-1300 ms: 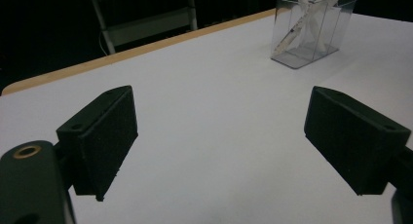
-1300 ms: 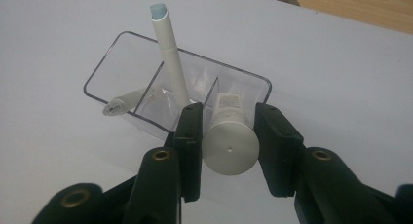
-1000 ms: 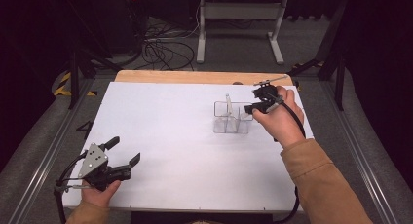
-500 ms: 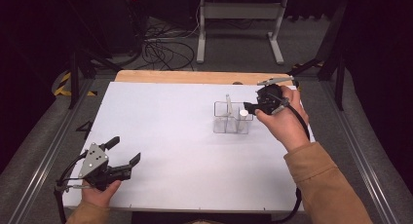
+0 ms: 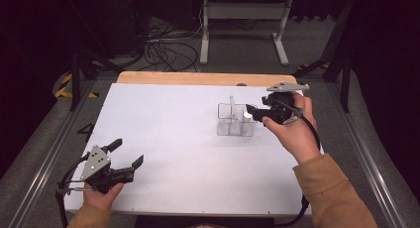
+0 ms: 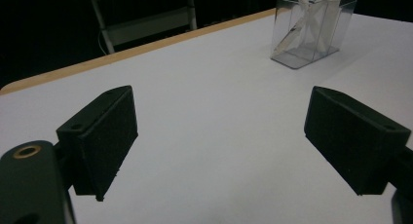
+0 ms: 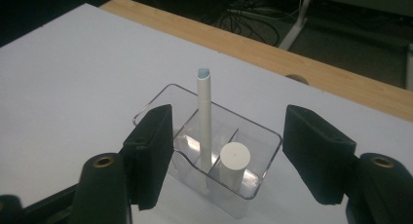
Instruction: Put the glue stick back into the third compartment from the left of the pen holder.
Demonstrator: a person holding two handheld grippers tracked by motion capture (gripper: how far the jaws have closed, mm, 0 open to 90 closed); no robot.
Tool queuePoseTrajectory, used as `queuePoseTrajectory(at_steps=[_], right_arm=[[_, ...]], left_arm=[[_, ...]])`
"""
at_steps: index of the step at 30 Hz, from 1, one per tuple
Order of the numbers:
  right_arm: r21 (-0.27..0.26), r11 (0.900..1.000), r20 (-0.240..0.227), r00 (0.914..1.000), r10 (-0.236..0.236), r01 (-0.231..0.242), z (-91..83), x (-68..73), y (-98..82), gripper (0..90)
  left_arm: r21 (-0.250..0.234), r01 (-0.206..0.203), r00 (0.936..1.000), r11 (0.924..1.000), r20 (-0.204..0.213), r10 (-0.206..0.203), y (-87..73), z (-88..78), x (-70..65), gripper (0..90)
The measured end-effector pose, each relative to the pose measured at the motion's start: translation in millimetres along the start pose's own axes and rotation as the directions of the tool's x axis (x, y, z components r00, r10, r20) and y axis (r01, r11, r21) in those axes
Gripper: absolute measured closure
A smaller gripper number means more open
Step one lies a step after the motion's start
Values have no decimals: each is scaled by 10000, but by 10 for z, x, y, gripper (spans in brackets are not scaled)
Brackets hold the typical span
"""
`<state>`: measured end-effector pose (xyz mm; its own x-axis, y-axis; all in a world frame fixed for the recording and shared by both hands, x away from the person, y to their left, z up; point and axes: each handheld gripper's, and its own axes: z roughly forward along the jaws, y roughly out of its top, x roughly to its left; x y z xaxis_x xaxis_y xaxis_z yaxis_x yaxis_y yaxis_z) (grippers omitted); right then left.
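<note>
A clear plastic organizer (image 5: 236,120) sits on the white table (image 5: 173,139), holding a thin white pen (image 7: 203,119) and a stubby white cylinder (image 7: 234,163) upright in separate compartments. The right gripper (image 5: 251,110) hovers just beside it, its jaws having just been opening with nothing between them, apparently after dropping the cylinder in, which was not standing there a second earlier. The left gripper (image 5: 126,156) rests wide and empty at the near edge, well apart, likely waiting.

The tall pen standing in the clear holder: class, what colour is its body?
White, with a pale blue tip on the tall pen; the right gripper view shows it best.

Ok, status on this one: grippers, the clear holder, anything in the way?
Right gripper above clear holder, jaws just opened, nothing between them. Left gripper open, low over the white table. Thin stick and short cylinder stand in holder. Nothing in the way.
</note>
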<state>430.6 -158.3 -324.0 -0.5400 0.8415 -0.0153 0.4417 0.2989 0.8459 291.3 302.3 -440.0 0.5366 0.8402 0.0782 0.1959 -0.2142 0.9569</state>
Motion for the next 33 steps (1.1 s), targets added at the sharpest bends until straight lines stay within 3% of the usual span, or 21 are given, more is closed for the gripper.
queuePoseTrajectory(at_steps=[7,19,28,33], right_arm=[[-789,9968,-183,9997,-175,160,-134,9,-39,347],[-1583,9858,-516,9965,-654,565,-278,45,-103,316],[-1854,9812,-732,9949,-687,541,-334,29,-138,302],[-2259,9731,-1157,9906,-726,450,-390,35,-215,286]], left_arm=[[4,-33,10000,10000,20,33,2,12,-4,131],[4,-49,10000,10000,12,49,4,-1,-7,131],[-2,-47,10000,10000,7,47,5,-2,-8,131],[1,-25,10000,10000,34,25,4,-2,-8,131]])
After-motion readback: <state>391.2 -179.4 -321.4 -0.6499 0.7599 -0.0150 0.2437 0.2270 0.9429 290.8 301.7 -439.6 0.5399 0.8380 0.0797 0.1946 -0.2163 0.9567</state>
